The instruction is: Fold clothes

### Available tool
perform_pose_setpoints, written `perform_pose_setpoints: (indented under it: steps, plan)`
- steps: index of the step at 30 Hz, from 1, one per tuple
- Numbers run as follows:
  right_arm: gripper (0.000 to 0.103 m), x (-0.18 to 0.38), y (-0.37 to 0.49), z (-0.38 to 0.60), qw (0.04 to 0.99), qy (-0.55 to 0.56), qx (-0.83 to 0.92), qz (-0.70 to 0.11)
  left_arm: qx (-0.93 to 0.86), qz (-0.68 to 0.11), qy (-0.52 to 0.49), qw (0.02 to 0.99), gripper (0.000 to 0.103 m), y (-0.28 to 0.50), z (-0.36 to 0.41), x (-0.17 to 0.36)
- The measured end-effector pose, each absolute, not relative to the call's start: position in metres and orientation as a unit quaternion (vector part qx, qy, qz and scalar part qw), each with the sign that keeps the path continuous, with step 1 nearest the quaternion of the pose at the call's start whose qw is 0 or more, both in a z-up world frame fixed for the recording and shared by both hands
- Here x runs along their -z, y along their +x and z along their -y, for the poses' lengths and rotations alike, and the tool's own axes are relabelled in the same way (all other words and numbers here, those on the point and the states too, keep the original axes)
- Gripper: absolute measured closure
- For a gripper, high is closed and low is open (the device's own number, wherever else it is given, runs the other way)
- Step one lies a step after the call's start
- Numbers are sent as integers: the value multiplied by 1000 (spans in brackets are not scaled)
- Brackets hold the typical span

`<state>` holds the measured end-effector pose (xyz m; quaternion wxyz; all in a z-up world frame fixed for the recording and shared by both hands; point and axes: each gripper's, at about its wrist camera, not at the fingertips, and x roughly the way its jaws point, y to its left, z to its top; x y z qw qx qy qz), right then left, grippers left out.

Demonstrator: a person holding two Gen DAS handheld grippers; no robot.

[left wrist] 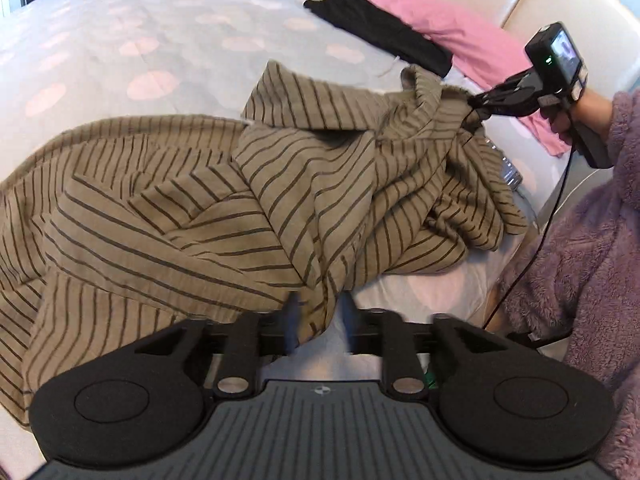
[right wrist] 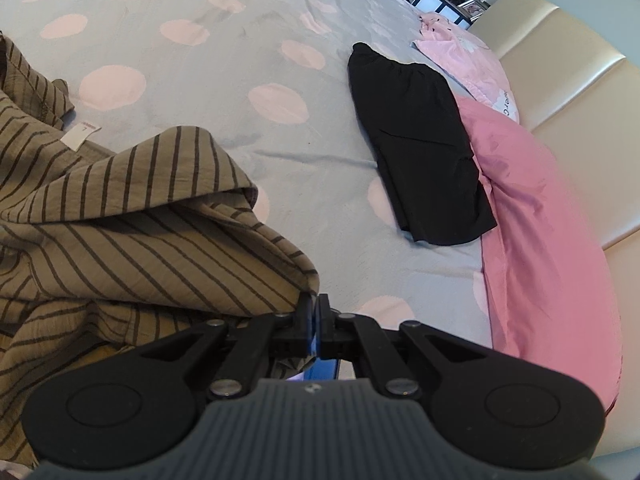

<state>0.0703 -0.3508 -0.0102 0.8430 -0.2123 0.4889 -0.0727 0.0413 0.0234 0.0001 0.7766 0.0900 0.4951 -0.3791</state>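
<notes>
A: Left to right, quick. Where's the shirt?

B: I see the striped shirt (left wrist: 248,200) crumpled across the dotted bedspread (left wrist: 120,40), bulk of it to the left and middle of my left wrist view. My left gripper (left wrist: 320,304) sits at its near edge, jaws partly apart, and a hanging fold of the shirt drops down between the fingers (left wrist: 292,304). Pads look clear of the cloth, so I call it loose, not gripping.

A: And the right side?

B: My right gripper (right wrist: 314,308) is clamped tight on a corner of the shirt's hem; the cloth runs up and left from the tips. In the left view the same gripper pinches the shirt's far right bunch, lifted a bit off the bed.

A: Anything else?

B: White label (right wrist: 82,134) showing on the shirt, upper left of the right view. Further right, black garment (right wrist: 416,152) lies flat, well apart from the shirt, touching the pink pillow (right wrist: 536,220). Purple fleece sleeve (left wrist: 592,240) at far right.
</notes>
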Motion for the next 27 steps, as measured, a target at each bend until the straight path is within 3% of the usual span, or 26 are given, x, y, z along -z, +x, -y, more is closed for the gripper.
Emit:
perform_pose_setpoints:
  steps: [1,2,7,17,21,25,27]
  plan:
    - [100,10,70,351,843,-209,71,-490,385,-488,88,778,57,41,-25,-5]
    - [100,10,71,351,843,-208,69,-491,391,-479,87,781,56,42,-27,-11]
    - [99,9,72,351,845,-200,53,-494,392,-431,96,807,57,49,-43,-37]
    - [91,11,76,353,845,-196,44,-495,422,-378,272,778,62,78,-15,-15]
    - [85,13,78,358,848,-191,40,-493,423,-368,312,767,72,82,-6,7]
    - [79,9,82,367,859,-176,22,-480,430,-368,322,758,93,82,0,15]
    - [69,5,84,374,868,-168,13,-467,427,-367,324,760,97,81,2,14]
